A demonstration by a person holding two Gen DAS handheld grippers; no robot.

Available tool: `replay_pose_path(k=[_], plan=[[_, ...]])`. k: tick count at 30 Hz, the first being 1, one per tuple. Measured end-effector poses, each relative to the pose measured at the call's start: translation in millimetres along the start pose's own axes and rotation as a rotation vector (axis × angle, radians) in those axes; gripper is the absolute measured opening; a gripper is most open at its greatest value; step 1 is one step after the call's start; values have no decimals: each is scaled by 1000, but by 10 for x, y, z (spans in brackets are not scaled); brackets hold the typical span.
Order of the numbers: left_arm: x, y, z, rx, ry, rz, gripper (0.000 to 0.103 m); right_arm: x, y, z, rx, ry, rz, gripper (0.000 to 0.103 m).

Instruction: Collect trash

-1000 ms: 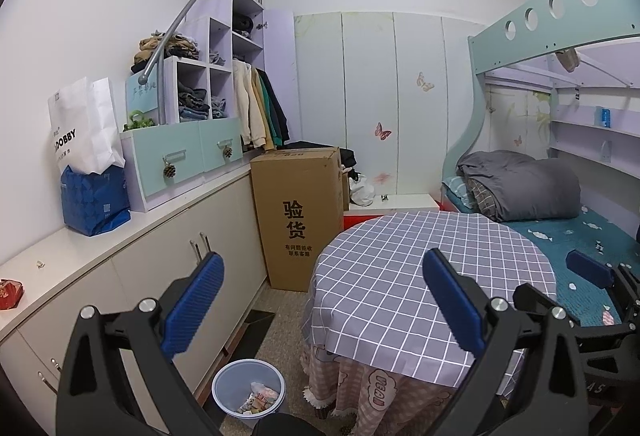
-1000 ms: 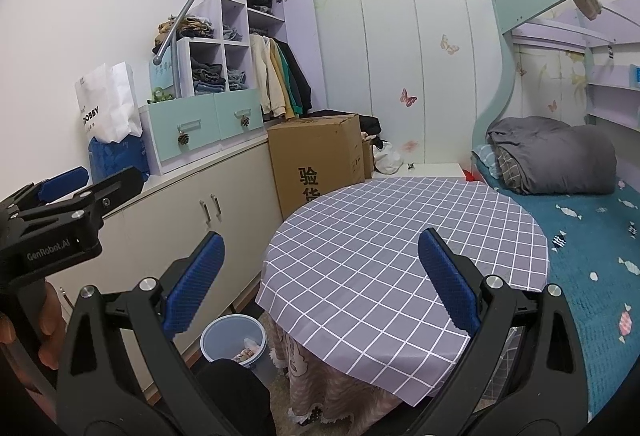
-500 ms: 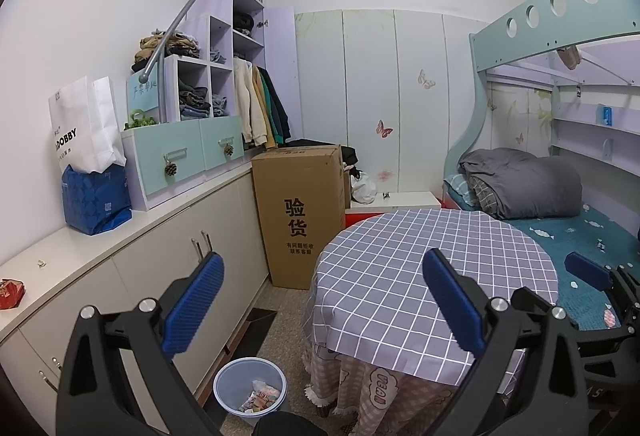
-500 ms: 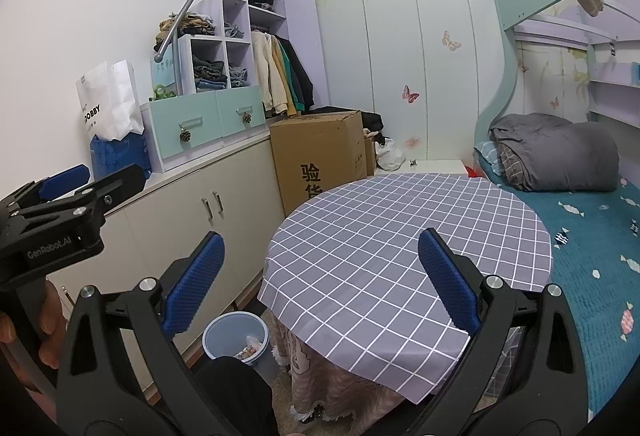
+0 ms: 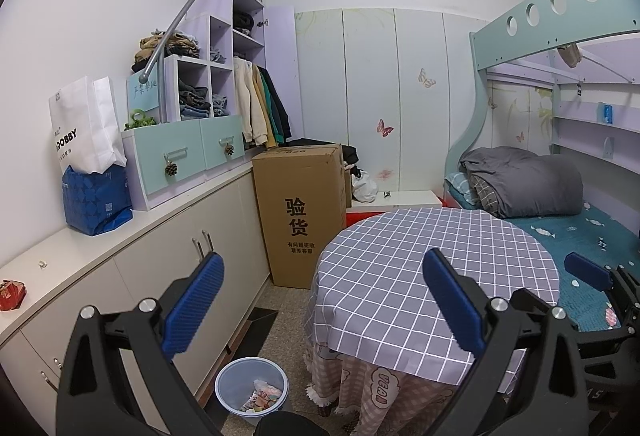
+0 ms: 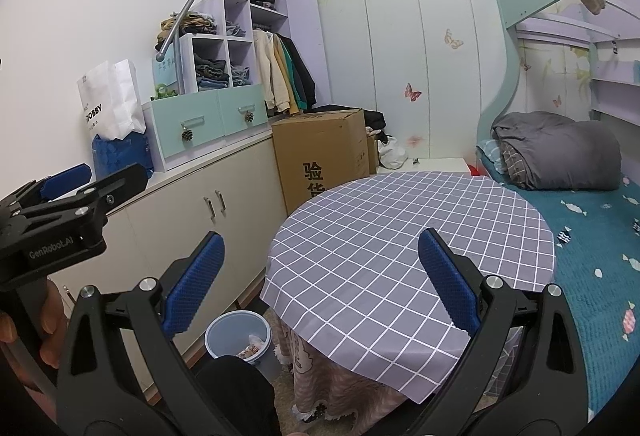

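Both grippers held above a round bench (image 5: 432, 268) draped in grey checked cloth, aimed across a small bedroom. Left gripper (image 5: 320, 300): blue fingers (image 5: 192, 300) spread wide, nothing between them. Right gripper (image 6: 316, 276): fingers (image 6: 194, 276) likewise spread wide, nothing held. Seen in the right view at the left edge, the left gripper's black frame gripped by a hand (image 6: 36, 332).

On the floor, just beside the bench's left skirt and near the cabinets (image 5: 168, 276), a pale blue bin (image 5: 252, 386) standing upright with wrappers and scraps (image 5: 260, 396) in the bottom. Bin also visible in the right view, below the left finger, partly hidden by a dark shape.

Behind the bench, a tall cardboard box (image 5: 300, 212) with printed characters. On the cabinet top, a white bag (image 5: 84, 128) above a blue bag (image 5: 96, 196), and a small red item (image 5: 12, 294) near the left edge. At right, a bed (image 5: 576, 232) with a rolled grey quilt (image 5: 524, 182).
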State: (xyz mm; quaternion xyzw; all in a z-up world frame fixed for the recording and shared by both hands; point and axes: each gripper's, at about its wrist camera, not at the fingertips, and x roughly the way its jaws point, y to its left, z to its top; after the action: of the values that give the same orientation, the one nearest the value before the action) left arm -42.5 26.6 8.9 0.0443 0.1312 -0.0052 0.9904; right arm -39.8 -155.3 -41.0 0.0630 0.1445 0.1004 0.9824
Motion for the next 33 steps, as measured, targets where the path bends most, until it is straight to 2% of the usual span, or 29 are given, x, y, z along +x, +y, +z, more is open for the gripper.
replay_pose_path(k=[33], plan=[[45, 101, 4, 8, 12, 2, 98, 26, -42, -23, 4, 14, 13, 95]])
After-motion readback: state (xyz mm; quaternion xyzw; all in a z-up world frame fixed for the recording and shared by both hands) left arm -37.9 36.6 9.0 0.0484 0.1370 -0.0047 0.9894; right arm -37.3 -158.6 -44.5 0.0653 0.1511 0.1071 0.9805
